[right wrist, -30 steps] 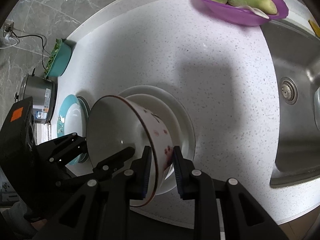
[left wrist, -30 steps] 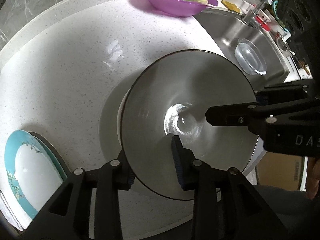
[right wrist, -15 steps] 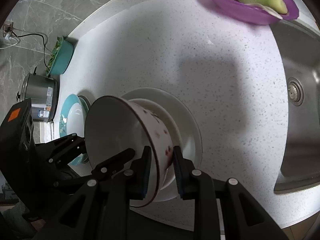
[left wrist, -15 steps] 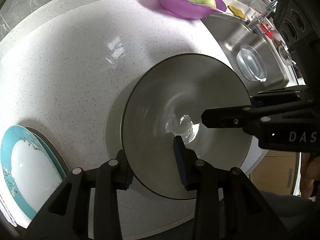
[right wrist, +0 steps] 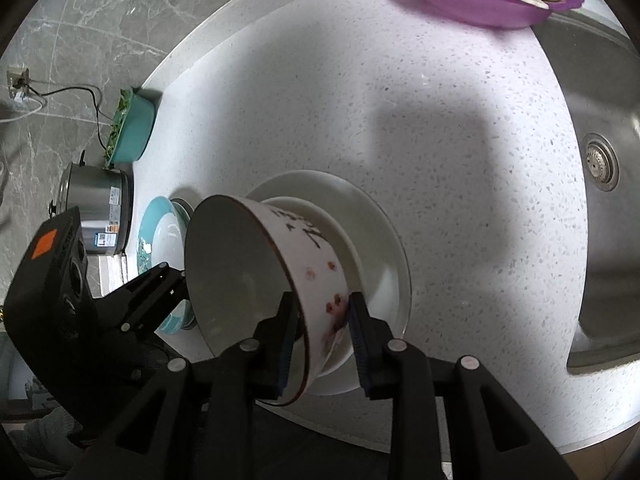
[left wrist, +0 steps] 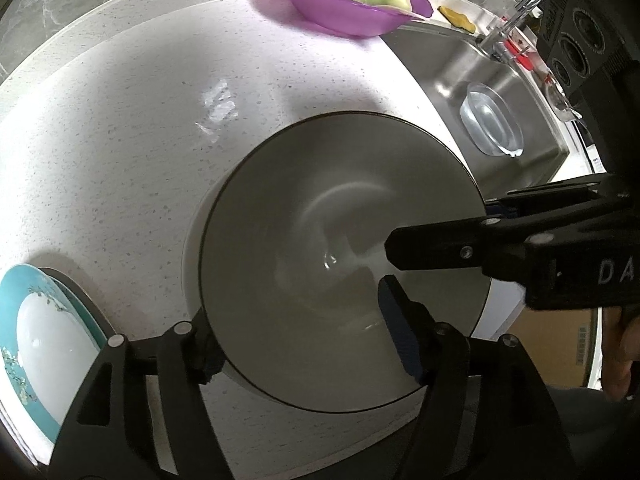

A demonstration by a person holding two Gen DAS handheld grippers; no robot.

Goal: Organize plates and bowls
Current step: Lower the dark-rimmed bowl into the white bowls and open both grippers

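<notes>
Bowl (right wrist: 260, 280) sits tilted over the white plate stack (right wrist: 384, 248), my landmark, its base nested into the shallower white dish on that stack and its mouth tipped toward my left side and up at both cameras. I have the left gripper (left wrist: 296, 344) straddling the rim on the side of the bowl away from the sink (left wrist: 460, 84); its jaws are opening, the pads now stand clear of the wall, so I read that side as let go. The right gripper (right wrist: 322, 320) straddles the near rim on the stack side, one pad inside, one against the flowered outer wall; its jaws are opening too, though the outer pad looks to be just touching. I cannot tell whether it bears any weight. What matters for the next move: the bowl's axis leans away from the stack toward the teal plates (right wrist: 164, 240) beside it, so the right gripper is the one nearer the low, seated edge. My judgement is the bowl needs to settle level into the stack before I pull out. Risk: it rocks or slides off the dish if both sides release while it is tipped.
</notes>
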